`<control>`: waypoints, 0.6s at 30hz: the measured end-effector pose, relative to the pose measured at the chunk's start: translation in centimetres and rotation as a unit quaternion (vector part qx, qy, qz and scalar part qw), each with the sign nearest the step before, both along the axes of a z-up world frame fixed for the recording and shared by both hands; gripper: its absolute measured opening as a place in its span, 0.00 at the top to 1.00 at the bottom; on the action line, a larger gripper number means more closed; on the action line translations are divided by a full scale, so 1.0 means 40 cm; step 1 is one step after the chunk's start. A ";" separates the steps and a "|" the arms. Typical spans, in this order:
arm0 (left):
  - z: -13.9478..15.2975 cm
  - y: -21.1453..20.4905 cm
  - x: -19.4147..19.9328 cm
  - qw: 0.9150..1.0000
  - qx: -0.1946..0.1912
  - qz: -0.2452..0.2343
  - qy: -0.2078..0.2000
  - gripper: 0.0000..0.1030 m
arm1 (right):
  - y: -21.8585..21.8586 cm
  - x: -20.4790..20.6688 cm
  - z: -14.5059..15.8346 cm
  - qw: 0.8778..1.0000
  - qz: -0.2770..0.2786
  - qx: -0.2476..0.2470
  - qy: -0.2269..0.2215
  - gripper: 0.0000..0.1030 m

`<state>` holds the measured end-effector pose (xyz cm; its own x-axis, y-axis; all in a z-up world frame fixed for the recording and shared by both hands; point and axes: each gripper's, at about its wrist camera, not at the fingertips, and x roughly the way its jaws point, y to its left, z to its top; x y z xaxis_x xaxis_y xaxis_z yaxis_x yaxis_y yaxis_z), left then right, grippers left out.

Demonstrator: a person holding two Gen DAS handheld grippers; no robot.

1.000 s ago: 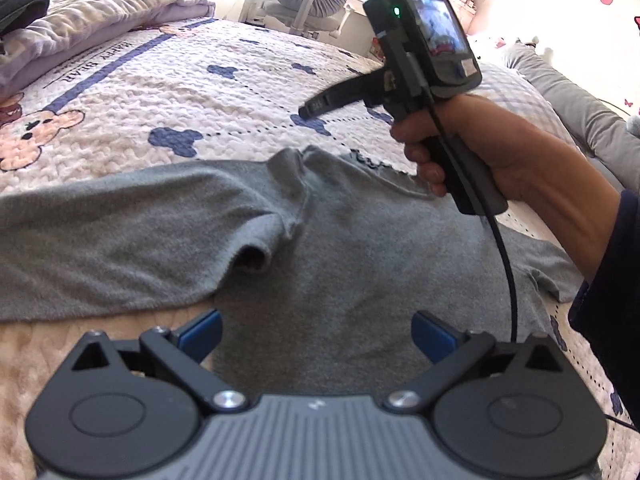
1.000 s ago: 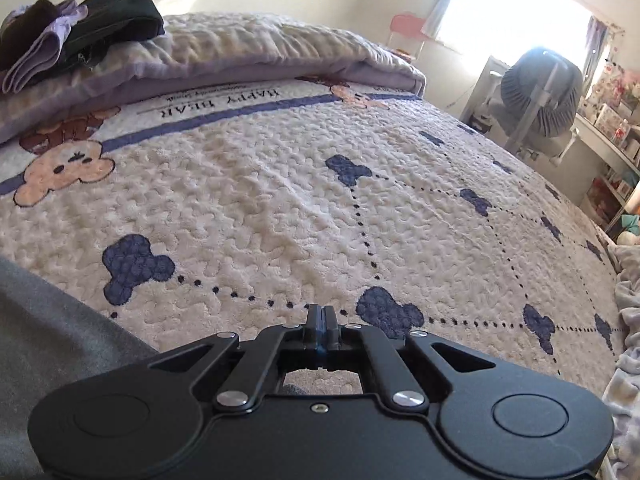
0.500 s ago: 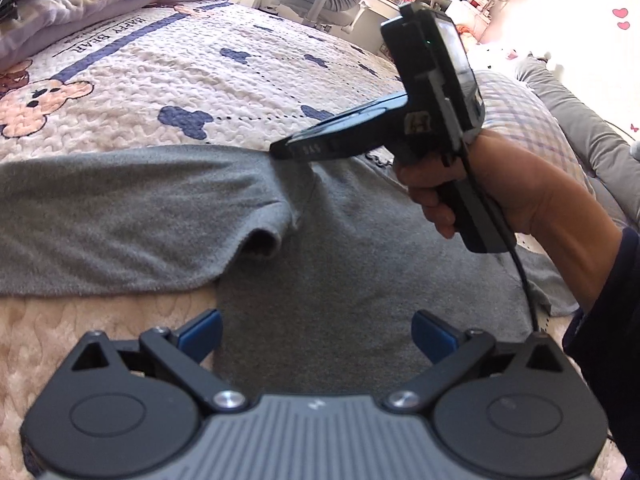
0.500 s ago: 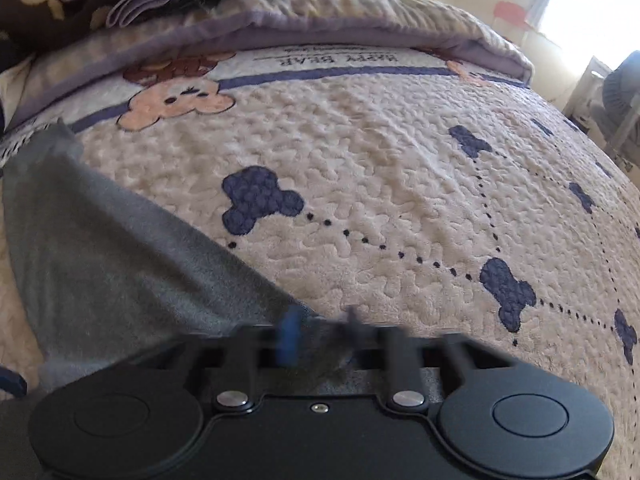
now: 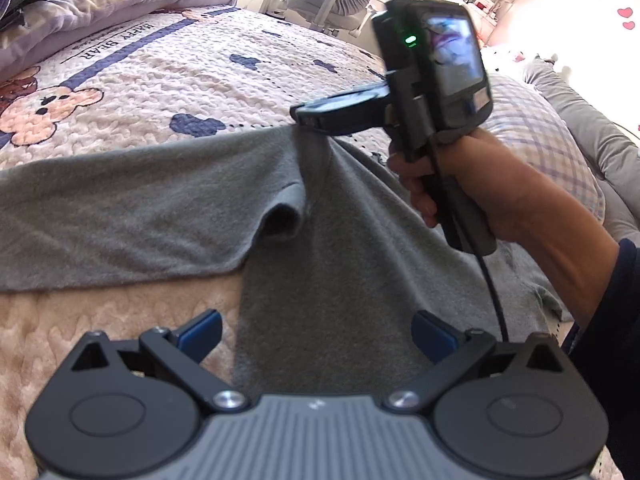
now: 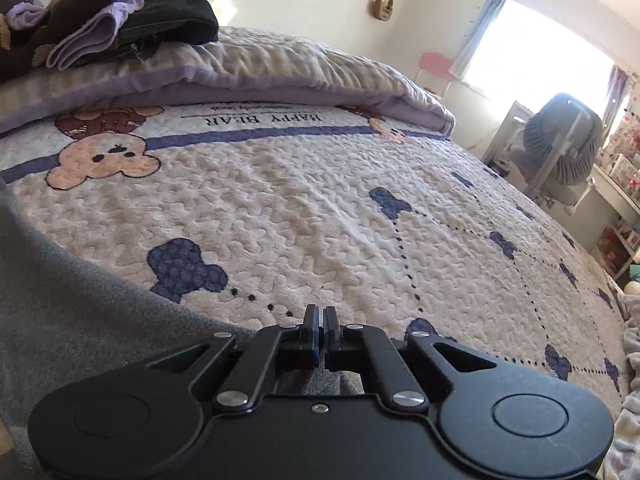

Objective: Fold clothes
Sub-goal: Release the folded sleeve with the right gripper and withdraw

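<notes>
On the bear quilt (image 5: 168, 76) lies the grey top (image 5: 344, 264), its shoulder pinched and tented by the right gripper (image 5: 304, 118); nearer its hem the left gripper (image 5: 316, 330) gapes empty. Lift gently, carrying that sleeve inward.

Black tongs (image 5: 316, 336) with blue pads (image 5: 200, 330), dark navy sleeve (image 5: 612, 320)

A cream quilted bedspread (image 6: 320, 208) printed with navy bear shapes, a pink bear face (image 6: 100, 160) and the words "HAPPY BEAR" fills most of both views. A folded lilac blanket (image 6: 280, 80) is seen along its far edge, with dark and lilac clothes (image 6: 120, 28) piled on it at upper left. A grey chair (image 6: 564, 152) is seen at right, below a bright window (image 6: 532, 48).
</notes>
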<state>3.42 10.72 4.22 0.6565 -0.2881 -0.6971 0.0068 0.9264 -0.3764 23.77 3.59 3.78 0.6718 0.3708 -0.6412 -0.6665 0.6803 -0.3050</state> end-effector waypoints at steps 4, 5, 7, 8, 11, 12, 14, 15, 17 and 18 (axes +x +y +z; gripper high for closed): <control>0.001 0.029 0.001 1.000 -0.007 0.013 0.003 0.02 | 0.028 -0.010 -0.070 0.998 -0.011 -0.057 -0.009 0.98; 0.005 0.044 0.000 1.000 -0.012 0.022 0.001 0.02 | 0.018 -0.021 -0.056 0.999 -0.025 -0.042 -0.016 0.86; 0.013 0.073 -0.001 0.999 -0.021 0.039 -0.006 0.02 | -0.024 -0.038 -0.008 0.998 -0.055 0.009 -0.018 0.45; 0.016 0.087 -0.001 0.998 -0.023 0.049 -0.009 0.01 | -0.057 -0.047 0.024 0.997 -0.067 0.041 -0.013 0.28; 0.023 0.120 -0.001 0.996 -0.021 0.080 -0.011 0.01 | -0.174 -0.077 0.097 0.987 -0.110 0.117 0.022 0.25; 0.024 0.132 -0.003 0.996 -0.023 0.090 -0.012 0.01 | -0.217 -0.092 0.107 0.983 -0.129 0.127 0.033 0.25; 0.021 0.161 -0.006 0.993 -0.038 0.114 -0.008 0.01 | -0.321 -0.133 0.114 0.971 -0.181 0.145 0.056 0.24; 0.017 0.178 -0.007 0.991 -0.049 0.129 -0.003 0.01 | -0.384 -0.162 0.112 0.962 -0.211 0.158 0.074 0.24; 0.008 0.213 -0.009 0.984 -0.065 0.165 0.006 0.01 | -0.505 -0.233 0.103 0.940 -0.259 0.192 0.109 0.23; 0.004 0.227 -0.010 0.981 -0.068 0.184 0.010 0.01 | -0.570 -0.279 0.094 0.927 -0.282 0.211 0.126 0.23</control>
